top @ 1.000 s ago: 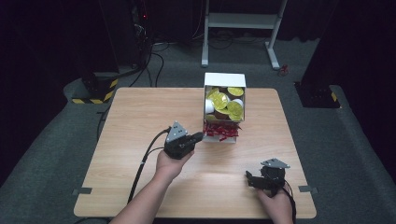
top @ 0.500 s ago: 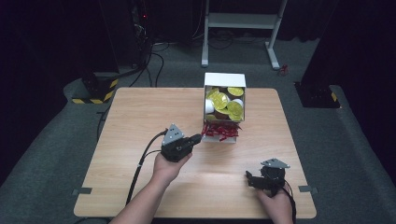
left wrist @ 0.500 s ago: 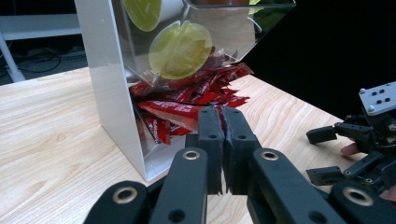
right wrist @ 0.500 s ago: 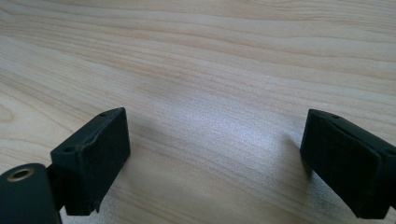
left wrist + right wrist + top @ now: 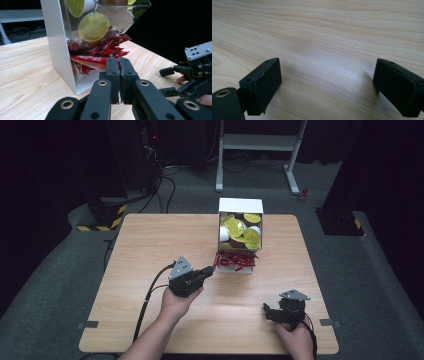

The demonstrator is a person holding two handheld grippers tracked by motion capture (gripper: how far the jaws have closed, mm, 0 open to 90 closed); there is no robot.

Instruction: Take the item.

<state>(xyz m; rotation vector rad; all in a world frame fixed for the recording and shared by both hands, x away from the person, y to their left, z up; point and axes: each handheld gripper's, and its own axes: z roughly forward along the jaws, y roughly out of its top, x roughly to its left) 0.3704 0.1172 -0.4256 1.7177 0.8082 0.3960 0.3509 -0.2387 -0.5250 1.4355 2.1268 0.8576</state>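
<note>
Left gripper backs off from the red packets

The left gripper (image 5: pixel 209 271), jaws pressed together and holding nothing, has slid a little toward the lower left. The red packets (image 5: pixel 100 51) sit under the box (image 5: pixel 239 206), mid-frame. The right gripper (image 5: pixel 270 312) rests spread, lower right.

bright tabletop glare, dark surroundings

Just ahead of the black left claw (image 5: pixel 119 75), glossy red foil sachets (image 5: pixel 100 51) are showing beneath yellow-green-lidded round pods (image 5: pixel 93 26) inside the white-walled, clear-fronted dispenser box (image 5: pixel 58 47). Under the black right claw (image 5: pixel 327 87), the pale wood-grain desk (image 5: pixel 324 37) is showing fine streaks.
</note>
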